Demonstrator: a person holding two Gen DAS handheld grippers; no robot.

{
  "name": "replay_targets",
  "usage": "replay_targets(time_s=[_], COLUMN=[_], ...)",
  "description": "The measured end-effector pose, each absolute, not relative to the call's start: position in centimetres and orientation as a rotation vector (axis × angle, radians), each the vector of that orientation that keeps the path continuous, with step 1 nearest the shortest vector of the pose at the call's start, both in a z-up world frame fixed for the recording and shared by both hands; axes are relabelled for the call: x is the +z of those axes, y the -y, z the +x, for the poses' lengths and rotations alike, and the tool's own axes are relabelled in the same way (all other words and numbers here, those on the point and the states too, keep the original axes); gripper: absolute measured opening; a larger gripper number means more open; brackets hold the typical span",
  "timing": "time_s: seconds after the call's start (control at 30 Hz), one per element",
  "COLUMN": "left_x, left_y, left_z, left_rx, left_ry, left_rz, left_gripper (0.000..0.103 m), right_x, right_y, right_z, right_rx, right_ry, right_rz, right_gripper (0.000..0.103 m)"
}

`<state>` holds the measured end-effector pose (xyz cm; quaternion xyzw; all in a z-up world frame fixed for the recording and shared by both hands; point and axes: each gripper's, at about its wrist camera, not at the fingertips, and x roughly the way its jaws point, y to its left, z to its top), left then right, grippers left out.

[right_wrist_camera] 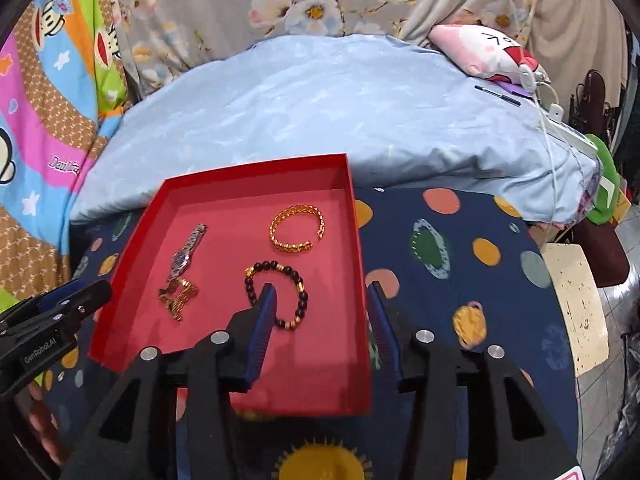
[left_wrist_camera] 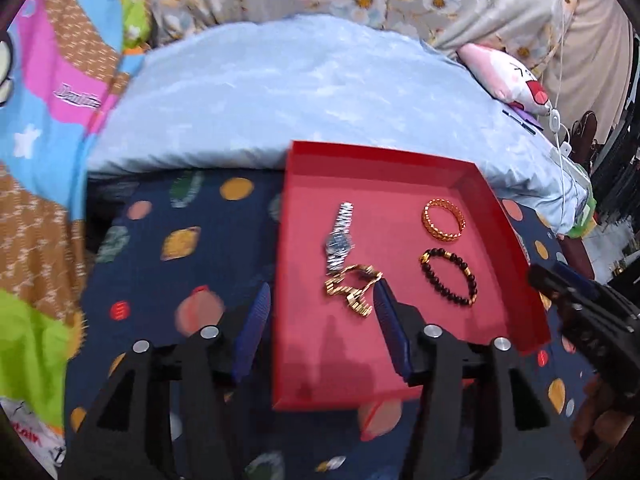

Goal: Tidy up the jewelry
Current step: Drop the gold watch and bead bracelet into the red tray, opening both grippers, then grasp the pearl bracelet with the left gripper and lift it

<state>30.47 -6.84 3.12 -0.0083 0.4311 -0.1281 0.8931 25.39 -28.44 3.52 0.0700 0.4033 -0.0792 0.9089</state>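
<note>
A red tray (left_wrist_camera: 516, 236) (right_wrist_camera: 132, 236) lies on a navy planet-print cloth. In it lie a silver watch (left_wrist_camera: 339, 236) (right_wrist_camera: 186, 254), a gold link watch (left_wrist_camera: 354, 290) (right_wrist_camera: 176, 296), a gold bangle (left_wrist_camera: 444, 220) (right_wrist_camera: 297, 227) and a dark bead bracelet (left_wrist_camera: 448, 282) (right_wrist_camera: 276, 294). My left gripper (left_wrist_camera: 320, 300) is open and empty, straddling the tray's left wall, its right finger beside the gold watch. My right gripper (right_wrist_camera: 322, 296) is open and empty, straddling the tray's right wall, its left finger over the bead bracelet.
The navy cloth (left_wrist_camera: 168, 264) (right_wrist_camera: 460, 264) covers the surface. A light blue pillow (left_wrist_camera: 296, 92) (right_wrist_camera: 340, 108) lies behind the tray. A pink plush (right_wrist_camera: 484, 52) and white cables (right_wrist_camera: 552, 112) sit far right. Colourful bedding (left_wrist_camera: 48, 120) is at left.
</note>
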Motion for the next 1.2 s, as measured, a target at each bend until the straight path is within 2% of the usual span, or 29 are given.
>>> replay_targets(time_s=[0.1,0.37,0.8,1.2], left_x=[4.1,4.4,0.0,-2.7], left_y=[5.0,0.7,-1.0,-1.7], left_z=[27.8,19.7,10.8,9.8], left_rx=[-0.228,-0.198,-0.206,-0.133], left_ry=[-0.865,-0.895,-1.03,-1.086], left_rz=[-0.005,-0.021,-0.027,-0.073], left_gripper=[0.059,0.068,0.068,0.068], right_x=[4.6,5.2,1.1,0.6], right_y=[28.2,26.4,23.8,22.0], right_z=[22.3,13.7,4.8,3.4], right_rx=[-0.149,-0.111,-0.064,-0.031], right_ry=[-0.814,-0.826,-0.95,-0.966], right_rz=[0.159,0.166,0.211,0.201], right_gripper=[0.055,0.058,0.058,0.058])
